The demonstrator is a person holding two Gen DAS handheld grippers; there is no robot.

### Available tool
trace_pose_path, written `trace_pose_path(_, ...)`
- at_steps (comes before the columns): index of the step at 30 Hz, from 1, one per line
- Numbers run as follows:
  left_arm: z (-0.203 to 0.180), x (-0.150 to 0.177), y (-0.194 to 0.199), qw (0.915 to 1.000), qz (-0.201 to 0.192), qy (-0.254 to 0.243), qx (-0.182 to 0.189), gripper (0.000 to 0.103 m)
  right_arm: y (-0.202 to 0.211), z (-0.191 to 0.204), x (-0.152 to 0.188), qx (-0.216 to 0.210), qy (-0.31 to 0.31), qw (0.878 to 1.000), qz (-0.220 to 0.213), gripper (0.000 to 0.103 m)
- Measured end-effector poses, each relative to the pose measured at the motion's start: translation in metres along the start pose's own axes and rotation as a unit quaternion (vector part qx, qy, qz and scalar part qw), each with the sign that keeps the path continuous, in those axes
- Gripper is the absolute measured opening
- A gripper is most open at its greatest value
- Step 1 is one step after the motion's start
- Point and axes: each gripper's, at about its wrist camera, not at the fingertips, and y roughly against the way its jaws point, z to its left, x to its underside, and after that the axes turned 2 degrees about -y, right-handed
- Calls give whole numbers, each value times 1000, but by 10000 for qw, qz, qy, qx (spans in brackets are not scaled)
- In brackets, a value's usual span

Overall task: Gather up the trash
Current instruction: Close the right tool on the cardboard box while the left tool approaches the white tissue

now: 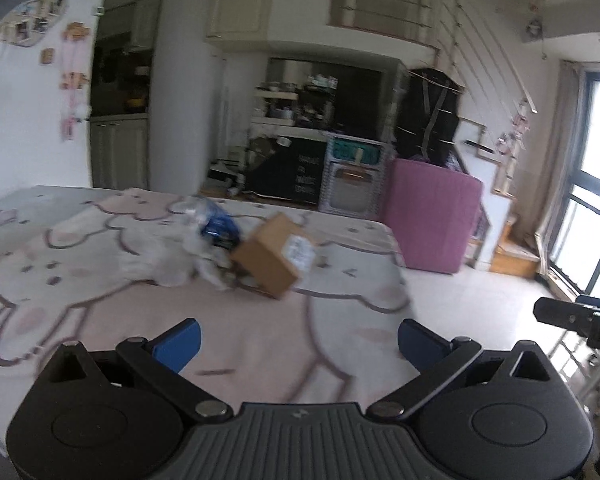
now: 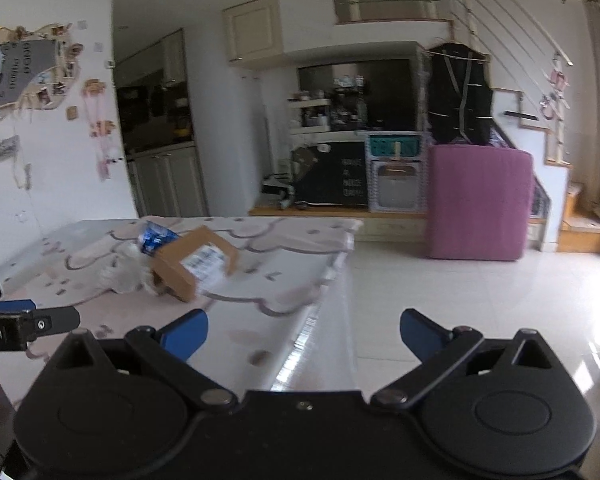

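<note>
A table (image 1: pixel 100 280) covered with a patterned cloth is seen. Well ahead of both tongs, a cardboard box (image 1: pixel 274 256) lies tilted against crumpled white plastic (image 1: pixel 156 262) and a blue-labelled bottle (image 1: pixel 214 220). The left gripper (image 1: pixel 298 340) and right gripper (image 2: pixel 304 338) are held wide open, empty. The box could be tipped or the loose plastic dragged if only one piece is pinched.
</note>
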Motion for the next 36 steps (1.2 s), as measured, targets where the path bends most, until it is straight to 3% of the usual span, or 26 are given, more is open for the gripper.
trace_pose_path(7,64,-3,-13,9994,-177,245,-175,103,-43,53,-12,-134,62,9999,-51,103)
trace_pose_path(19,135,-23,-80,9965,-301,297,-717,103,-167,117,-36,-191,-913,9952,303,103)
trace_pose_path(29,187,-32,-176,9930,63,975,-667,103,-268,142,-23,-78,-2208,9727,717,103)
trace_pose_path(32,197,-31,-201,9915,193,1187,-488,103,-287,143,-12,-92,-2755,9574,864,103)
trace_pose_path(36,193,-31,-227,9923,252,1141,-409,103,-299,148,-2,36,-2886,9539,822,103)
